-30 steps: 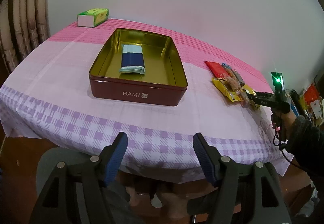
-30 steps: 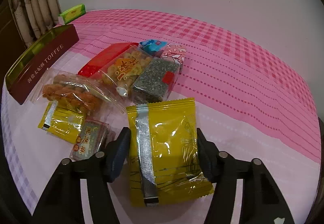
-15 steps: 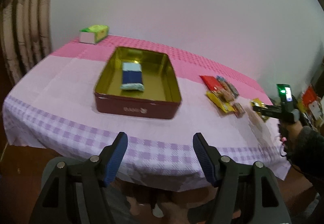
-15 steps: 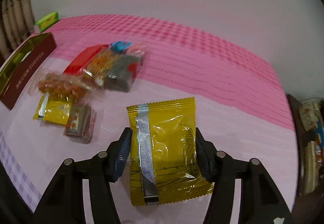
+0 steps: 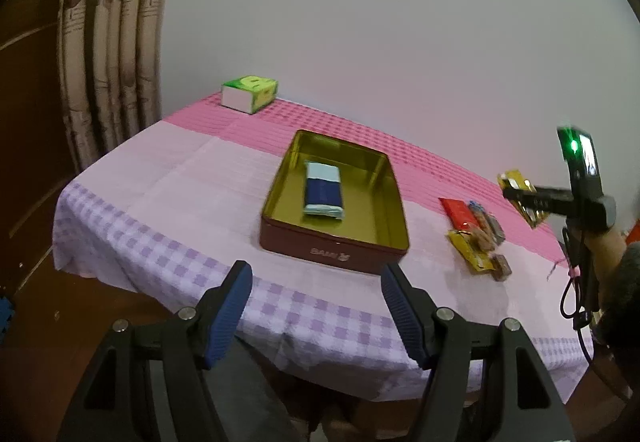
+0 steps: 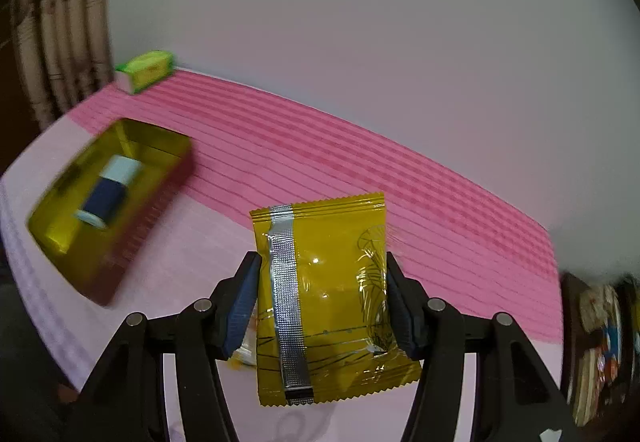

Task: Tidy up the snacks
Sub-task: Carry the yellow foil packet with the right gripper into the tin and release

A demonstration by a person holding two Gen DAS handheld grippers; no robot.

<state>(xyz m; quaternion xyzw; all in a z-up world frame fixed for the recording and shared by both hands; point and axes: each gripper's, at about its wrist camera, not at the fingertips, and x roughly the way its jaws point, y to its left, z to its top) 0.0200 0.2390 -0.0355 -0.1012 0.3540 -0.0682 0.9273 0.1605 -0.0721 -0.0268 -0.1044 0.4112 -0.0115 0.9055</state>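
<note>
Gold-lined maroon rectangular tin (image 5: 335, 202) sits smaller and further off in the left wrist view than a second ago, one blue-and-white wrapped snack (image 5: 322, 189) inside it; the left gripper (image 5: 316, 316) hangs spread and empty off the table's near edge, while the right gripper (image 5: 516, 194) is now raised above the loose snack pile (image 5: 478, 232). In the right wrist view, the yellow foil snack packet (image 6: 326, 294) is pinched between the pads, lifted clear of the pink checked tablecloth (image 6: 360, 166), and the tin has swung into frame at left, so likely the carry to the tin is underway.
</note>
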